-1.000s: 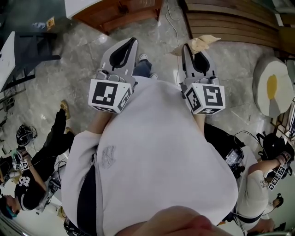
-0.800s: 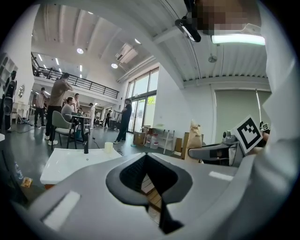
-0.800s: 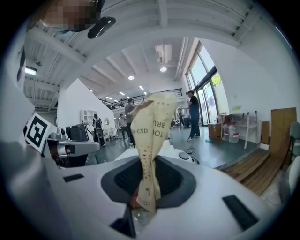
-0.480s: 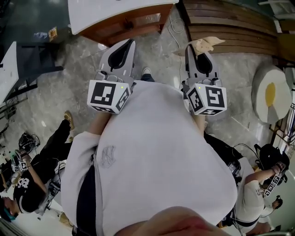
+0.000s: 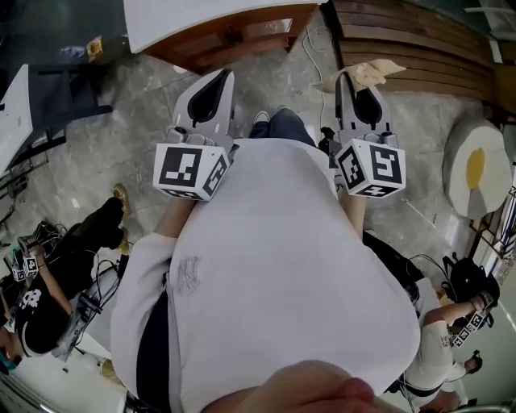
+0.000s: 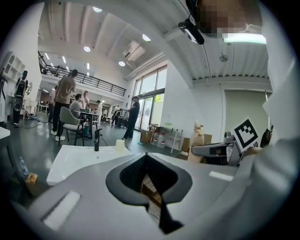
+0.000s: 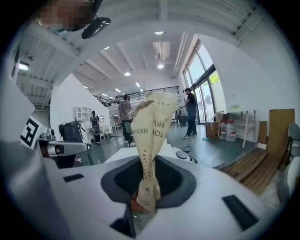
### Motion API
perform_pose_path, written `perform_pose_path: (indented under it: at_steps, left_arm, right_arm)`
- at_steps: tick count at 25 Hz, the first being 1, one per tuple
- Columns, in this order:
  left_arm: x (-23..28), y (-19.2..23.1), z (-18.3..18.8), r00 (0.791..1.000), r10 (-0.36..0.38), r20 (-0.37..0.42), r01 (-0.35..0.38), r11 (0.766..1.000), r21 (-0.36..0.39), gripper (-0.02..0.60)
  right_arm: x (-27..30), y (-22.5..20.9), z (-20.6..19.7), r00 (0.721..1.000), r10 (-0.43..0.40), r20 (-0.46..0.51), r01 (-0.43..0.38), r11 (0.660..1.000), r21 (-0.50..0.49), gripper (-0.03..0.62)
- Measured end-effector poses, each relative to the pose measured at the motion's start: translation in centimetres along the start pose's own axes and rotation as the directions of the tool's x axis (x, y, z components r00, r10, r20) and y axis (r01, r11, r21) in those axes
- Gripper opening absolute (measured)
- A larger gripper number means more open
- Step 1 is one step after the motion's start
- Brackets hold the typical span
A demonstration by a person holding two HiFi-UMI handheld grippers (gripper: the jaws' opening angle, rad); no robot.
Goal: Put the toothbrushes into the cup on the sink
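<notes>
A white sink top [image 5: 201,20] on a wooden cabinet lies just ahead at the top of the head view. In the left gripper view the sink [image 6: 79,161] carries a black tap [image 6: 97,139] and a pale cup [image 6: 120,145] behind it. My right gripper [image 5: 359,81] is shut on a cream paper toothbrush wrapper [image 5: 372,73]. In the right gripper view this printed wrapper [image 7: 152,136] stands up from between the right gripper's [image 7: 147,190] pads. My left gripper [image 5: 211,90] is shut and holds nothing; its tips [image 6: 147,159] meet.
A slatted wooden platform [image 5: 419,36] runs along the top right. A round white and yellow cushion [image 5: 476,161] lies on the stone floor at right. People crouch at lower left [image 5: 48,290] and lower right [image 5: 451,331]. A dark table [image 5: 56,89] stands at left.
Both grippers have moved forward over the floor, and the sink cabinet has come nearer in the head view. The wrapper has stayed in the right gripper.
</notes>
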State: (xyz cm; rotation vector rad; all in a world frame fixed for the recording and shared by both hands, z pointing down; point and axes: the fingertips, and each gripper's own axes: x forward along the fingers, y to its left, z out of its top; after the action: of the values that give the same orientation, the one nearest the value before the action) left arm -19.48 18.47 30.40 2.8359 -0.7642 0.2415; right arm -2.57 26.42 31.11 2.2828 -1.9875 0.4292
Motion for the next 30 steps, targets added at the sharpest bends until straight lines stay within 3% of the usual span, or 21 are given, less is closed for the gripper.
perform_pose_path:
  at_steps: [11,30]
  left_arm:
    - [1.1,1.4,0.3,0.997,0.072,0.000,-0.072,0.997,-0.016,-0.015]
    - [13.7,0.7,4.8,0.992,0.120,0.047,-0.120,0.993,-0.004,-0.015]
  right_arm:
    - [3.1,-0.1,0.6,0.997,0.077,-0.018,-0.078,0.997,-0.009,0.061]
    - [11.1,-9.8,5.6,0.990,0.142,0.001,-0.142,0.989,-0.036,0.061]
